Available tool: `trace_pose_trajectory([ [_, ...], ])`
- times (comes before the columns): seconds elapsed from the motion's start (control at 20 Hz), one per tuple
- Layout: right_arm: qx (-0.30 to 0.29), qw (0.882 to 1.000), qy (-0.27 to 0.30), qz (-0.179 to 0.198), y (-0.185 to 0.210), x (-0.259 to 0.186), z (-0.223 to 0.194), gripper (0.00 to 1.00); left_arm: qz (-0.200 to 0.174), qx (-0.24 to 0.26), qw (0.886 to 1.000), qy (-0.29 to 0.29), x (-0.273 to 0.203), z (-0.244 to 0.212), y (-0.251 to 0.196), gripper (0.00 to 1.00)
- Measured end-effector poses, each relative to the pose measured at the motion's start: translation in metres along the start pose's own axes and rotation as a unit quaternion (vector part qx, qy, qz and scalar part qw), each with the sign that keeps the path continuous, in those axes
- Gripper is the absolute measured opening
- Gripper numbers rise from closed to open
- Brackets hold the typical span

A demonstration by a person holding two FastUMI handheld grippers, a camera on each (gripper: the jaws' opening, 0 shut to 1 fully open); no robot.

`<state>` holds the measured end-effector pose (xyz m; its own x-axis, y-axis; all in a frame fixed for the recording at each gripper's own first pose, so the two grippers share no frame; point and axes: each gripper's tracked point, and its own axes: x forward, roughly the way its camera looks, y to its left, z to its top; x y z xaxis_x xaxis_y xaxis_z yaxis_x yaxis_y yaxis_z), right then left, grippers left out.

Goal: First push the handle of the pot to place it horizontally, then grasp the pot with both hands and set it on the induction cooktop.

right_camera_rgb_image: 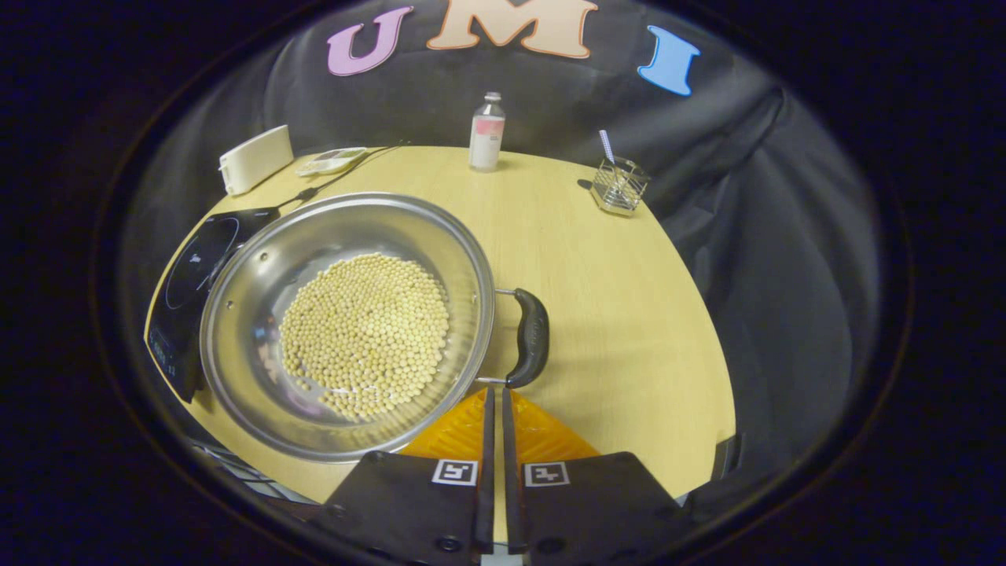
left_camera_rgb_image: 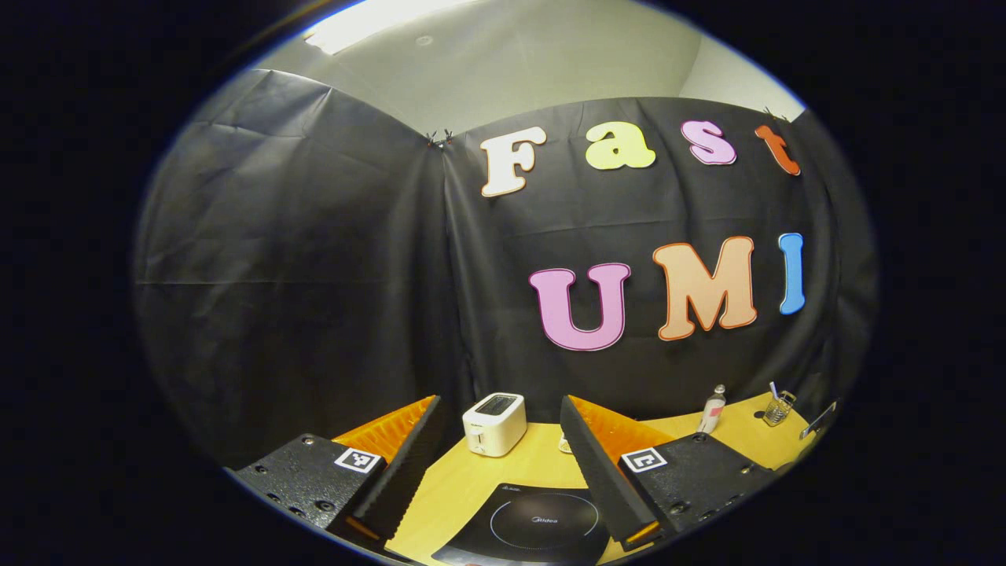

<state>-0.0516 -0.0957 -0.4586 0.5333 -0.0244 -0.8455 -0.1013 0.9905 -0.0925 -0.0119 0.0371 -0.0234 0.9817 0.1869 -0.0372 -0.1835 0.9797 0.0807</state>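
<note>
Handle-pushing was in hand: right tool [right_camera_rgb_image: 494,393], clenched empty, neared the handle [right_camera_rgb_image: 532,336]; left tool [left_camera_rgb_image: 499,424] stood released; next, nudge.

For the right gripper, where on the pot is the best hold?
The black side handle on the pot. It stands off the rim on two wire posts, leaving a gap. Come from the near side, where the right gripper sits shut, open, and pinch across the bar.

One pot [right_camera_rgb_image: 346,322], one cooktop [left_camera_rgb_image: 534,527], one toaster [left_camera_rgb_image: 493,424], one bottle [right_camera_rgb_image: 486,132], one wire holder [right_camera_rgb_image: 619,185]
</note>
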Motion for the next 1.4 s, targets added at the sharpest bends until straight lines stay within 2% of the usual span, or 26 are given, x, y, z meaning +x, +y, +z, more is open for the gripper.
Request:
trace_pose_trajectory([
  [0.3, 0.014, 1.000, 0.001, 0.002, -0.003, 0.001, -0.002, 0.08, -0.006, -0.003, 1.000, 0.009, 0.004, -0.007, -0.010, 0.96],
  [0.7, 0.029, 0.999, -0.014, 0.010, -0.008, -0.015, -0.004, 0.10, -0.039, 0.000, 0.999, 0.024, 0.009, -0.017, -0.037, 0.95],
  [0.9, 0.041, 0.998, -0.056, 0.007, -0.013, -0.032, 0.018, 0.12, -0.055, -0.001, 0.998, 0.028, 0.011, -0.021, -0.047, 0.94],
  [0.95, 0.045, 0.997, -0.069, 0.005, -0.016, -0.036, 0.026, 0.19, -0.060, -0.002, 0.998, 0.030, 0.012, -0.024, -0.050, 0.94],
  [1.25, 0.055, 0.990, -0.129, -0.005, -0.028, -0.056, 0.065, 0.31, -0.113, -0.007, 0.990, 0.087, 0.015, -0.070, -0.094, 0.94],
  [1.35, 0.055, 0.989, -0.136, -0.003, -0.028, -0.060, 0.072, 0.51, -0.131, -0.004, 0.985, 0.112, 0.013, -0.091, -0.110, 0.94],
  [1.4, 0.053, 0.989, -0.138, -0.003, -0.029, -0.060, 0.074, 0.47, -0.140, -0.003, 0.982, 0.128, 0.012, -0.103, -0.119, 0.95],
])
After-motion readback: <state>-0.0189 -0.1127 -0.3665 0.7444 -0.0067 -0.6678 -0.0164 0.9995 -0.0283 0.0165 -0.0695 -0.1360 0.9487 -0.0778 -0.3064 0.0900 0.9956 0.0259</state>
